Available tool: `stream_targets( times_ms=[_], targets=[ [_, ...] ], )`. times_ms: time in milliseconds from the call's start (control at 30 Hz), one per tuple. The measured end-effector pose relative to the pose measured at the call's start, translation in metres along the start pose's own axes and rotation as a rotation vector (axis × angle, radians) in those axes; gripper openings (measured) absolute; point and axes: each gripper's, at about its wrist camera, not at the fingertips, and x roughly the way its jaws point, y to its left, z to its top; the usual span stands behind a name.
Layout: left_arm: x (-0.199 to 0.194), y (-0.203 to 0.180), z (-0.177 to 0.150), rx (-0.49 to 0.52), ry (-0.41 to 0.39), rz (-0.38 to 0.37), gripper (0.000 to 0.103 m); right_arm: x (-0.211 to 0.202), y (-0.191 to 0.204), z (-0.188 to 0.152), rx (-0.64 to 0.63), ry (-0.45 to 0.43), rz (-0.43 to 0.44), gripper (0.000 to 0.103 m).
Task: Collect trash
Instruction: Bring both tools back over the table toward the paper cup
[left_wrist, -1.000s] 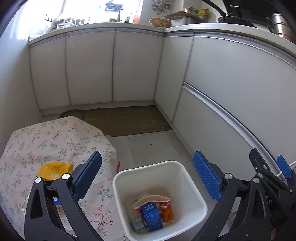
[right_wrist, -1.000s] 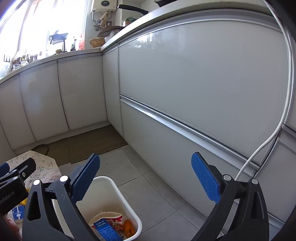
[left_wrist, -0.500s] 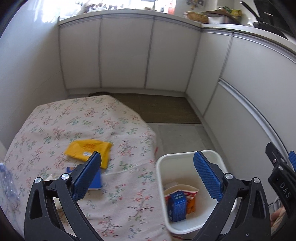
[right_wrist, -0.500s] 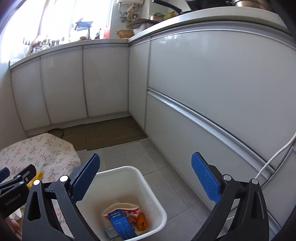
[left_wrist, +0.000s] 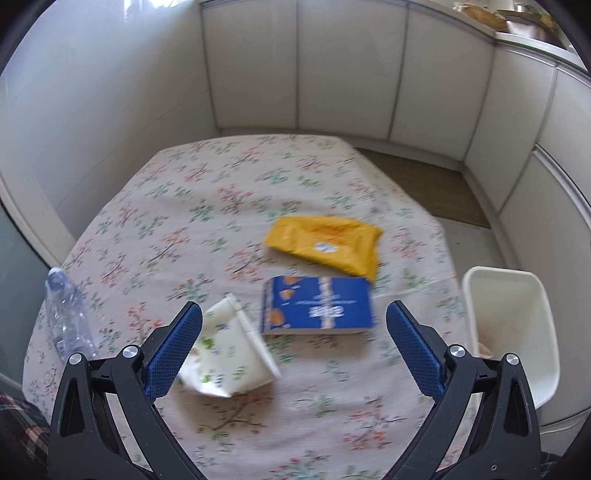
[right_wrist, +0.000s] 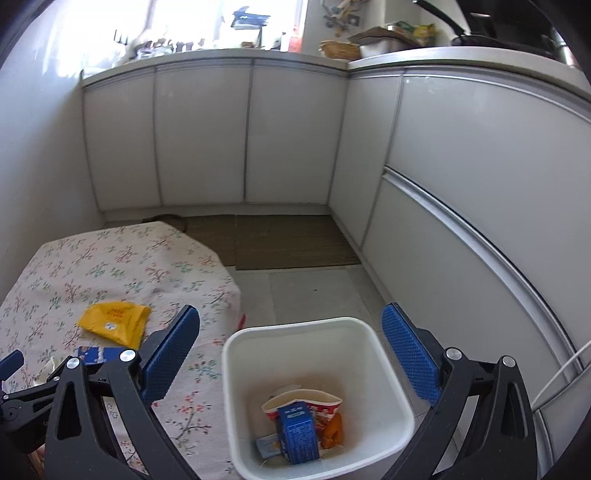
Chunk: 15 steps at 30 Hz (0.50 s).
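Note:
My left gripper (left_wrist: 293, 347) is open and empty above the floral table (left_wrist: 207, 206). Below it lie a blue box (left_wrist: 317, 306), a yellow packet (left_wrist: 327, 242) farther off, and a white crumpled wrapper (left_wrist: 229, 358) by the left finger. A clear plastic bottle (left_wrist: 68, 317) lies at the table's left edge. My right gripper (right_wrist: 290, 350) is open and empty above the white bin (right_wrist: 391, 373), which holds a blue carton (right_wrist: 297, 432), a red-and-white cup and an orange scrap. The bin (left_wrist: 509, 332) stands to the right of the table.
White kitchen cabinets (right_wrist: 207, 136) run along the back and right walls. A brown mat (right_wrist: 284, 240) lies on the floor beyond the table. A white cable (right_wrist: 561, 373) hangs at the right. The left gripper's body (right_wrist: 22, 391) shows at the right wrist view's left edge.
My left gripper has swung left from over the bin to over the table's trash. My right gripper has tilted down and left, now centred over the bin.

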Motion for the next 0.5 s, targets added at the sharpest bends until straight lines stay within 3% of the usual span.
stream_targets(
  times_ms=[100,267,500],
  targets=[
    [0.011,0.023,-0.003,-0.056,0.052,0.015,0.096,-0.001,0.01,0.002,-0.011,-0.002,0.017,0.096],
    [0.039,0.06,-0.002,-0.264,0.215,-0.041,0.096,0.003,0.028,0.003,-0.028,0.013,0.034,0.096],
    [0.063,0.08,-0.003,-0.378,0.305,-0.038,0.096,0.012,0.046,0.003,-0.054,0.044,0.058,0.096]
  ],
)
